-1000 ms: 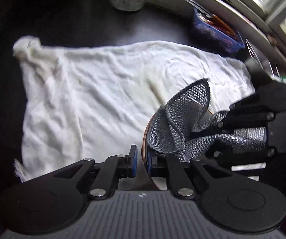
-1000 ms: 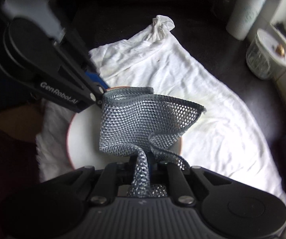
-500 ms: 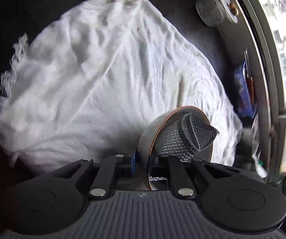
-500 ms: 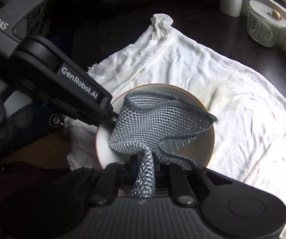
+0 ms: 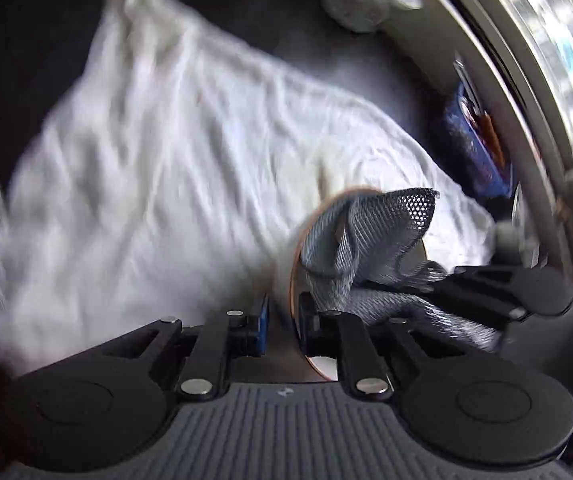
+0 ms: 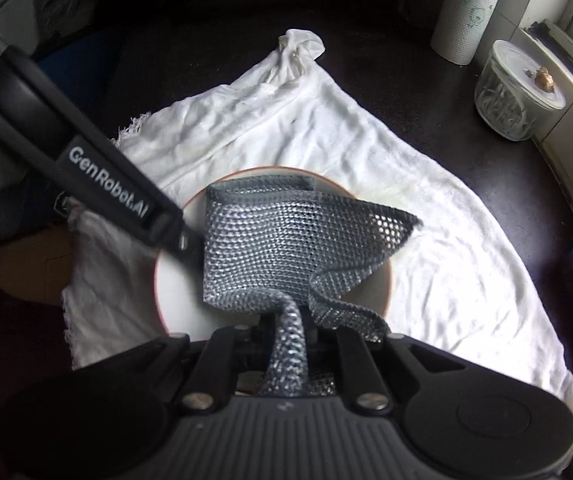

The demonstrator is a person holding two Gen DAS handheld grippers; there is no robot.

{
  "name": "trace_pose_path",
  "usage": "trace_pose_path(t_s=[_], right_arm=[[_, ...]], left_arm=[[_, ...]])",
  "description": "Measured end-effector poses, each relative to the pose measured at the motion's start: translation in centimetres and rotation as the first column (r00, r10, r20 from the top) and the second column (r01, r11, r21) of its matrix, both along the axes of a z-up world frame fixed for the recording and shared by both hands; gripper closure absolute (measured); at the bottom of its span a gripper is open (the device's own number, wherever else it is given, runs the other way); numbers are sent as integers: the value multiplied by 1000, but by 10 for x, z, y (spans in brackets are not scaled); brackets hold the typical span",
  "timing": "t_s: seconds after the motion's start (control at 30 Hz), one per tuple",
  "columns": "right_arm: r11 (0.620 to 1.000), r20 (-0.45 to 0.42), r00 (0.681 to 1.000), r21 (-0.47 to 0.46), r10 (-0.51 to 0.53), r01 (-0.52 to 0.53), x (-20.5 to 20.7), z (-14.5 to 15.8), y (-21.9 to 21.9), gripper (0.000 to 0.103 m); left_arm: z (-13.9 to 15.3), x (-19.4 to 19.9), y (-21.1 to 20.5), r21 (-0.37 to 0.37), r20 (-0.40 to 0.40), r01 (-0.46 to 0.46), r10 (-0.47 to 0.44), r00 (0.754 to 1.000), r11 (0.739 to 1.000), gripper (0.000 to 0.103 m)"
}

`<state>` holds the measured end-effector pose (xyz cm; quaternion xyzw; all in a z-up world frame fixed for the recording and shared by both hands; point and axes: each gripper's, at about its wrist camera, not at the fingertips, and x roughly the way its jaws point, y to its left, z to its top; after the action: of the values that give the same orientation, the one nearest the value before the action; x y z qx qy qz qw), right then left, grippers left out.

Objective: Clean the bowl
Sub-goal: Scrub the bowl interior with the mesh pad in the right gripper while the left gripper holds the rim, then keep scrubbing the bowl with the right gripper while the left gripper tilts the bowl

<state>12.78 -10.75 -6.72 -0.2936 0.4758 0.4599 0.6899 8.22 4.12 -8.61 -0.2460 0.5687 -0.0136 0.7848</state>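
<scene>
Left wrist view, blurred. The left gripper (image 5: 282,320) has its jaws pinching the rim of a white bowl (image 5: 298,256) with an orange-brown edge, seen nearly edge-on above a rumpled white cloth (image 5: 174,168) that covers the dark tabletop (image 5: 26,20). A grey mesh dishcloth (image 5: 370,240) spills out of the bowl's mouth, and the right gripper (image 5: 438,284) reaches in from the right of the bowl. Most of the bowl is hidden behind the jaws and mesh. A blue basket (image 5: 470,148) beyond the bowl is smeared by blur.

Right wrist view, sharper. The right gripper (image 6: 286,332) has its jaws pressed together on a twisted tail of the mesh dishcloth (image 6: 278,248), which fans out over the inside of the bowl (image 6: 178,280). The left gripper (image 6: 186,240) clamps the bowl's left rim. The cloth (image 6: 426,240) lies under the bowl. Behind the bowl, towards the right, stand a paper towel roll (image 6: 466,12) and a lidded glass jar (image 6: 518,92).

The bowl looks ceramic: stiff, smooth, breakable, likely slippery if wet, so the rim is the sensible hold. The mesh is soft and floppy. Whether the mesh touches the bowl's bottom cannot be told, and the bowl's near rim is cut off by the gripper body.
</scene>
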Motion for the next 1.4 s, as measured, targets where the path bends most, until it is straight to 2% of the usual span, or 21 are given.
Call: trace_pose_path(t_s=[0.07,0.13,0.27,0.3,0.37,0.43,0.47,0.53,0.67,0.77,0.83,0.9,0.93,0.97,1.0,1.07,1.13,1.2,1.33,1.4], right_arm=[[1000,18,1000,2,6,-6,5,5,0,93],[1000,30,999,-6,21,-21,10,3,2,93],[999,14,999,-5,46,-46,12,-5,4,93],[999,13,999,-1,42,-42,12,-7,3,93],[1000,7,1000,14,12,-12,12,-7,1,93],[998,-45,998,37,-53,55,15,-8,-2,93],[996,-64,995,45,-77,80,15,-8,-4,93],[992,-98,989,57,-106,112,10,-10,-5,93],[988,-144,982,73,-125,137,2,-12,-3,93],[985,-172,977,89,-128,145,-3,-11,-2,91],[985,-185,974,96,-127,146,-5,-10,-1,90],[984,-196,973,100,-126,148,-6,-10,-1,89],[985,-199,973,100,-121,143,-6,-10,-2,90],[987,-183,977,93,-111,130,-7,-10,-2,91],[990,-155,983,80,-98,112,-9,-9,-2,92],[995,-87,994,59,-71,76,-9,-5,-1,92],[998,-30,998,40,-51,52,-8,-1,-1,92],[1000,16,1000,22,-23,22,-4,3,1,92],[1000,39,999,-5,22,-22,3,1,5,94],[999,42,999,-12,33,-32,4,-1,5,94]], left_arm=[[7,14,-3,80,19,127,-129,991,989,89],[7,26,-3,87,17,228,-230,973,970,89],[7,28,-5,100,34,321,-326,945,942,92],[6,25,-6,91,38,311,-316,948,946,93],[3,17,-2,35,29,232,-233,972,972,93],[-1,8,4,-34,11,127,-127,992,991,93],[-3,2,7,-76,-4,56,-56,998,996,93],[-8,-9,13,-144,-42,-69,64,997,987,93],[-17,-26,17,-208,-104,-233,215,971,950,93],[-26,-39,25,-277,-167,-371,336,927,886,91],[-33,-48,29,-331,-221,-452,398,890,828,90],[-35,-51,29,-340,-223,-456,401,889,822,90],[-32,-48,25,-321,-199,-414,366,909,852,91],[-26,-41,19,-272,-156,-319,285,946,908,90],[-20,-34,12,-211,-116,-228,207,971,950,90],[-8,-24,-2,-76,-49,-69,66,997,995,90],[2,-13,-16,61,-3,78,-78,997,995,90],[7,-1,-23,144,19,167,-171,985,975,90],[9,17,-20,218,42,272,-288,957,937,89],[8,18,-17,192,49,277,-291,955,941,91]])
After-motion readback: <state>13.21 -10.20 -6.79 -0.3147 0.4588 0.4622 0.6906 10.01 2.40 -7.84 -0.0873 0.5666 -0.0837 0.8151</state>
